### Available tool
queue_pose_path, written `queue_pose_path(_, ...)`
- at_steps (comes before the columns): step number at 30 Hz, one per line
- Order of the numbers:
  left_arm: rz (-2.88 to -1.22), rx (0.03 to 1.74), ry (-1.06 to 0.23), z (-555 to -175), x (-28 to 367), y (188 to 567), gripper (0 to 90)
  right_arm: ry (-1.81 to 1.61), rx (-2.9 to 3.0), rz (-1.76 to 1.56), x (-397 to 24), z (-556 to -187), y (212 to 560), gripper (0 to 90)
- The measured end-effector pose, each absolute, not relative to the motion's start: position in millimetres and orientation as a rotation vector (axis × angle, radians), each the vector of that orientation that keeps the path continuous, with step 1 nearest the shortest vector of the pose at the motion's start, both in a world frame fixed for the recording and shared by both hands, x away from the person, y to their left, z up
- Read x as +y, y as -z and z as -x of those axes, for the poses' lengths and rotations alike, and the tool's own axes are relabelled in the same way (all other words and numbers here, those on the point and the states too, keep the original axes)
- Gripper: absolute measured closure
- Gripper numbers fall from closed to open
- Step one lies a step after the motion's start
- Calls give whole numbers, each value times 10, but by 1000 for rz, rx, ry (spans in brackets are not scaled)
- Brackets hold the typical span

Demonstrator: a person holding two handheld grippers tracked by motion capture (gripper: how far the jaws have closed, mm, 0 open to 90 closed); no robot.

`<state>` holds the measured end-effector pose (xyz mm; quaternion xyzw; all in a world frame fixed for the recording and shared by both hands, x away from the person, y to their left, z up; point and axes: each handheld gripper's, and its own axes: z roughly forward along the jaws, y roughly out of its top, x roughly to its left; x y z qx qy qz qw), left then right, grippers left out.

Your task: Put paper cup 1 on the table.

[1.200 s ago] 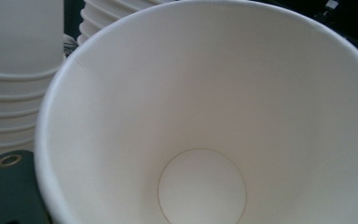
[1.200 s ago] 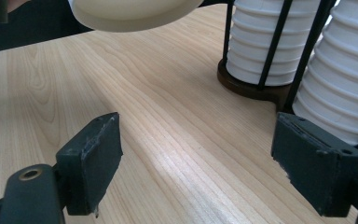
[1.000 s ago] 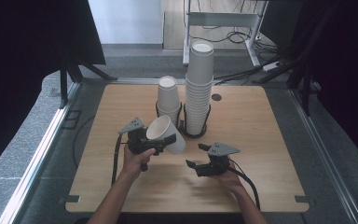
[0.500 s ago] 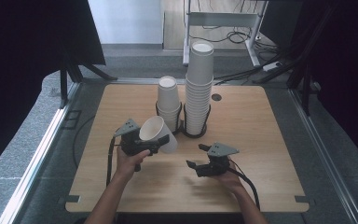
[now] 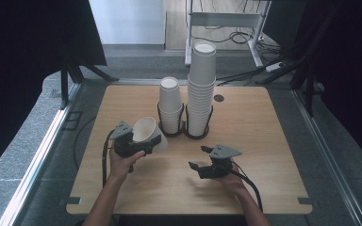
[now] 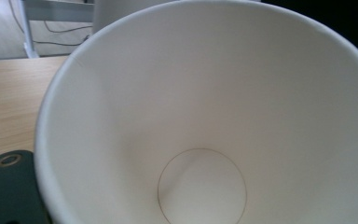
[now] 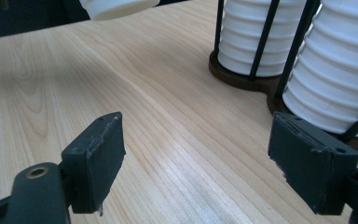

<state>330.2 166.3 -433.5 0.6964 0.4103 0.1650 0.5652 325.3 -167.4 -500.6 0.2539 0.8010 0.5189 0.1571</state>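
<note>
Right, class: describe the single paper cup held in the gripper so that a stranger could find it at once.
Start at the wooden table and find the two stacks of white cups in black wire holders near its middle. Just in front and left of them, the left gripper holds a single paper cup. Unlike the stacked upright cups, it is alone, off the table, tilted with its mouth open.

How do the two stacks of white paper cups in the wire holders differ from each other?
The right stack is far taller than the left stack, rising well above its wire holder, while the left stack tops out near the taller one's middle. The right stack shows many more nested rims than the left stack. Both stand upright, mouths up, side by side in dark wire holders at the back of the wooden table, and both are plain white cups.
</note>
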Motion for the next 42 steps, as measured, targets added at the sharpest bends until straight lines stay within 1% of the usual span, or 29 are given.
queue_pose_path(21, -1648, 1119, -539, -3367, 2019, 4475, 128, -1481, 2279, -737, -1706, -3260, 4998, 184)
queue_pose_path(28, -1662, 1149, -579, -3384, 2059, 4516, 127, -1472, 2276, -746, -1710, -3264, 5001, 185)
queue_pose_path(36, -1685, 1278, -678, -3428, 2170, 4615, 124, -1468, 2279, -746, -1709, -3268, 5008, 186)
queue_pose_path(42, -1683, 1340, -684, -3459, 2253, 4683, 123, -1462, 2287, -746, -1706, -3271, 5014, 186)
